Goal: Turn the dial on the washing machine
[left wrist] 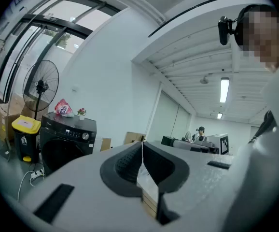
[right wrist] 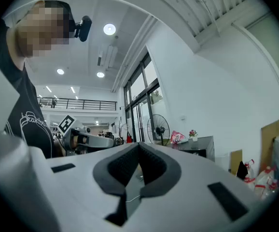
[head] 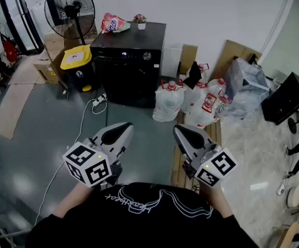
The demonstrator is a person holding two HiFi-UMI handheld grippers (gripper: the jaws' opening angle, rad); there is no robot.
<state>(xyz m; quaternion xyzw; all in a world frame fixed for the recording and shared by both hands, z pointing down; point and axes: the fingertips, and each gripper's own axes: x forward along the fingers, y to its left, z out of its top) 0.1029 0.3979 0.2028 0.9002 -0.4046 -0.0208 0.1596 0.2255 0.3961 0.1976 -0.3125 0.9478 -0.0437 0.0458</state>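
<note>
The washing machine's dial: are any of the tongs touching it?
No, the left tongs and right tongs are near the person's body, with floor between them and the dial on the washing machine.

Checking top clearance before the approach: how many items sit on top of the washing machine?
2. A pink packet lies at the back left of the washing machine top; a small potted flower stands just right of it. Anything low behind them may be hidden.

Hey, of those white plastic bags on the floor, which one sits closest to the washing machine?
The leftmost bag, with red print, standing beside the black washing machine. The other white bags lie further right, toward the cardboard.
</note>
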